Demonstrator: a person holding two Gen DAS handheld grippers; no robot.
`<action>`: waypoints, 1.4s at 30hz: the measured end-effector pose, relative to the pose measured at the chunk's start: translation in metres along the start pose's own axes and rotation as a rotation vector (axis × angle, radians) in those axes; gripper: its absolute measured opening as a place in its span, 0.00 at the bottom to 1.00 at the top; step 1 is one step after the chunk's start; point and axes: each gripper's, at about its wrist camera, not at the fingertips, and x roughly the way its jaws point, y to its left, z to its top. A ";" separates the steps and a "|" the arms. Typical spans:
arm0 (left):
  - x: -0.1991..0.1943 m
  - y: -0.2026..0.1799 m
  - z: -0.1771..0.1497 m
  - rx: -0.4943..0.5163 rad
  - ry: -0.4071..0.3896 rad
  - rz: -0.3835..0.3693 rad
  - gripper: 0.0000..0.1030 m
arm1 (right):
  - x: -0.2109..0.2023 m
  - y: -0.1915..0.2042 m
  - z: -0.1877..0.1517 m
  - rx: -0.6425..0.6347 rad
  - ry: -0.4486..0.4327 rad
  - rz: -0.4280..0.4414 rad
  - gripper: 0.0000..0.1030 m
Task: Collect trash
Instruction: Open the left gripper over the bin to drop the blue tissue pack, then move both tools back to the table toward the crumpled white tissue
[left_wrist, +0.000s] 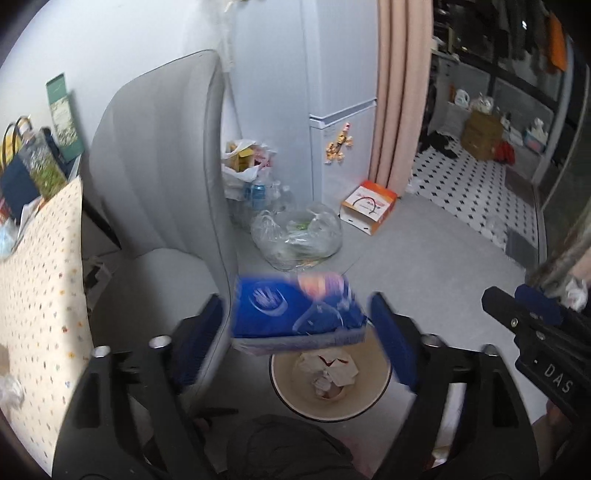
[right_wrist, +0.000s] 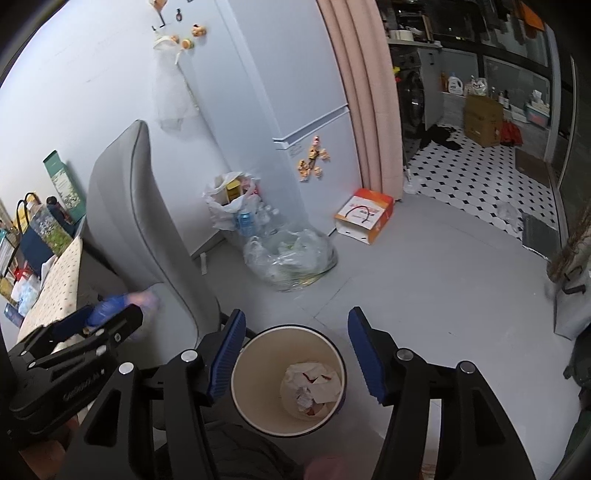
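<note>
Black angular left gripper (left_wrist: 295, 332) and right gripper (right_wrist: 295, 354), ribbed blue pads, silver pivot bolts

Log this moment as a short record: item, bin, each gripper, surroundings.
item: blue packet, blurred, between the left gripper's open jaws with gaps on both sides, above the bin
bin: round cream wastebasket on the floor, crumpled paper inside
left gripper: open, pads clear of the packet
right gripper: open, empty, over the bin
surroundings: grey chair left of the bin, clear plastic bag behind

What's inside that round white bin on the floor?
The bin holds crumpled white paper with red marks. Anything beneath that paper is covered.
</note>
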 end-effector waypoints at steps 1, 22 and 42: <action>-0.001 0.000 0.000 0.002 -0.007 0.008 0.89 | 0.001 -0.001 0.000 0.001 0.001 -0.001 0.56; -0.061 0.085 -0.026 -0.165 -0.082 0.133 0.94 | -0.025 0.060 -0.010 -0.095 -0.038 0.077 0.89; -0.146 0.219 -0.094 -0.428 -0.184 0.285 0.94 | -0.070 0.200 -0.045 -0.323 -0.058 0.208 0.92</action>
